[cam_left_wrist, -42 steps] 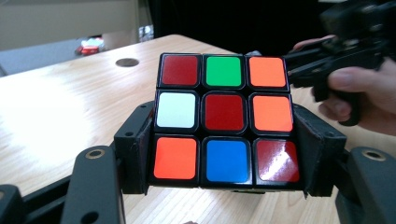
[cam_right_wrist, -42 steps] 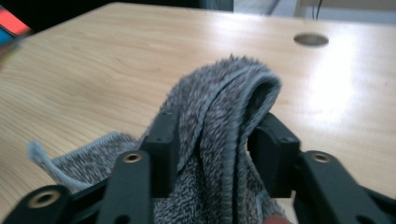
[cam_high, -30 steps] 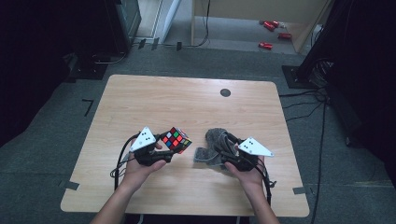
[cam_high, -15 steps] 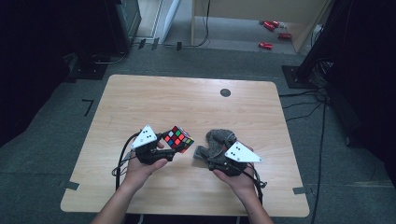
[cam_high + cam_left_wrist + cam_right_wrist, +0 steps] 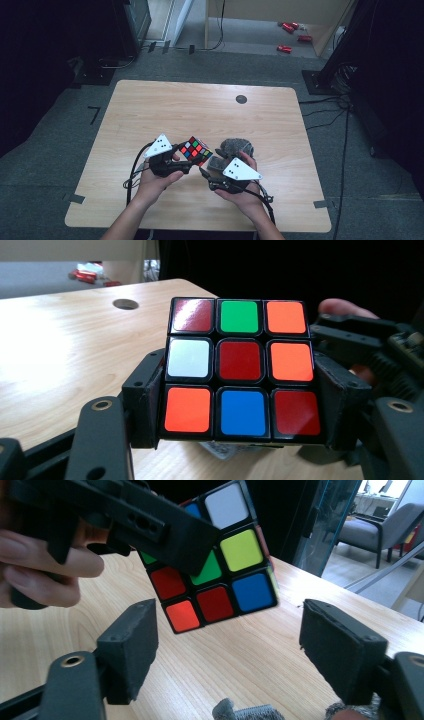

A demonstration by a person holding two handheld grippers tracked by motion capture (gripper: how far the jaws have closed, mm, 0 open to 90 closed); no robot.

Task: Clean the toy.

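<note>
Clamping the puzzle cube (image 5: 240,367), the left gripper (image 5: 192,161) (right gripper (image 5: 227,650) opening wider, nothing between).

One puzzle cube (image 5: 195,150) sits at the centre of the high view, and one grey cloth (image 5: 235,149) lies just to its right. Two grippers are counted: the left gripper (image 5: 187,166) left of centre and the right gripper (image 5: 204,174) right of it. One wooden table (image 5: 165,107) spans the middle, with one dark round hole (image 5: 241,99) toward its upper right. Three red objects (image 5: 290,35) lie on the floor at the top right
</note>
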